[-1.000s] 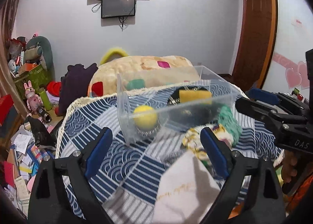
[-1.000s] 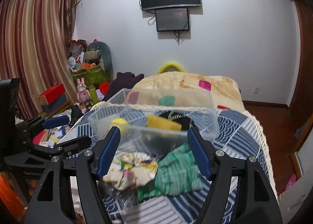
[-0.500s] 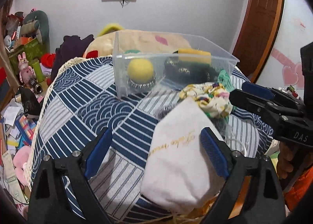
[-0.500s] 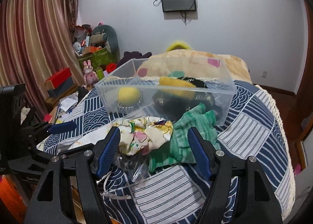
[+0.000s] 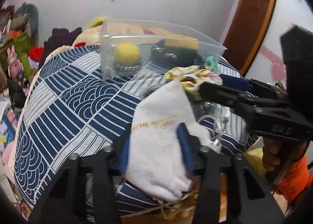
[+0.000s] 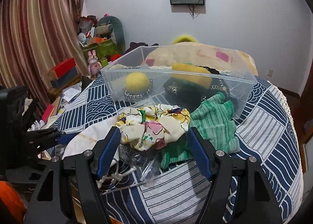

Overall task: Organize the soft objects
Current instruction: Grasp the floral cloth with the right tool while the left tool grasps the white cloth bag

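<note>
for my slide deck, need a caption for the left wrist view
Left gripper jaws closed on a white pouch near the clear bin on the blue patterned cloth.

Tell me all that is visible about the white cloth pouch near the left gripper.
The white cloth pouch looks like soft, matte fabric with a line of gold script printed across it. It lies near the front edge of the blue and white patterned cloth, one corner pointing toward the clear plastic box. The left gripper has its blue-padded jaws pressed against both sides of the pouch. A white drawstring with a small stopper trails beside it. The floral fabric piece lies just past its far corner.
</note>
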Demonstrator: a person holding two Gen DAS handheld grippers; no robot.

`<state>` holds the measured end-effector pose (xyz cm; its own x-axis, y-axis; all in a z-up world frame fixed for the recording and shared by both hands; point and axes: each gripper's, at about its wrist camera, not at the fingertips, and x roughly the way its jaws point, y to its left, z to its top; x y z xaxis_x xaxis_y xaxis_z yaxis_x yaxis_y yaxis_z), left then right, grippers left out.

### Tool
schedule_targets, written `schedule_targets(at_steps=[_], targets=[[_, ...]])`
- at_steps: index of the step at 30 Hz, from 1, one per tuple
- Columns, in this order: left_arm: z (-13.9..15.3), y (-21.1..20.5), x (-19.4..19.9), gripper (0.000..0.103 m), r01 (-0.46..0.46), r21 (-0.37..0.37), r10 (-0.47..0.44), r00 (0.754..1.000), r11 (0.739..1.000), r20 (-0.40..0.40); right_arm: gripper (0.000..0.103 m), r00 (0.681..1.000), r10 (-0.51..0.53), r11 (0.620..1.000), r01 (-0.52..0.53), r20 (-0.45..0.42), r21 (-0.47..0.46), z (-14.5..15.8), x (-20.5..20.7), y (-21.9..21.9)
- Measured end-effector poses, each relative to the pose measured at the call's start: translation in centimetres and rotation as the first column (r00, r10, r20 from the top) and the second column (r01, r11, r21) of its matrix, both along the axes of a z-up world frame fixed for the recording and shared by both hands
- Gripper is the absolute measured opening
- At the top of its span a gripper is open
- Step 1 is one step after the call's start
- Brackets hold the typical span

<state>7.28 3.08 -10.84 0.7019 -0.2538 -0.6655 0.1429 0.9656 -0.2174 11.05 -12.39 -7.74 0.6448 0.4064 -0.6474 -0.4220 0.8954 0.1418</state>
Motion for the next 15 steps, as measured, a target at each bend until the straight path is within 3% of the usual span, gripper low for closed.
schedule_targets(at_steps=[4, 11, 15], targets=[[0.6, -1.3, -0.7, 0.027, 0.018, 0.072, -0.021, 0.999, 0.997, 0.037, 0.066, 1.0, 0.005, 1.0, -0.005, -0.005, -0.009, -0.4, 0.2, 0.5], [1.4, -0.5, -1.0, 0.016, -0.007, 0.064, 0.004, 0.999, 0.998, 0.046, 0.027, 1.0, 0.008, 1.0, -0.007, -0.012, 0.013, -0.5, 0.5, 0.0], [2.2, 0.9, -1.1, 0.015, -0.056, 0.058, 0.052, 0.996, 0.997, 0.069, 0.017, 1.0, 0.008, 1.0, -0.008, -0.002, 0.026, -0.1, 0.1, -0.4]])
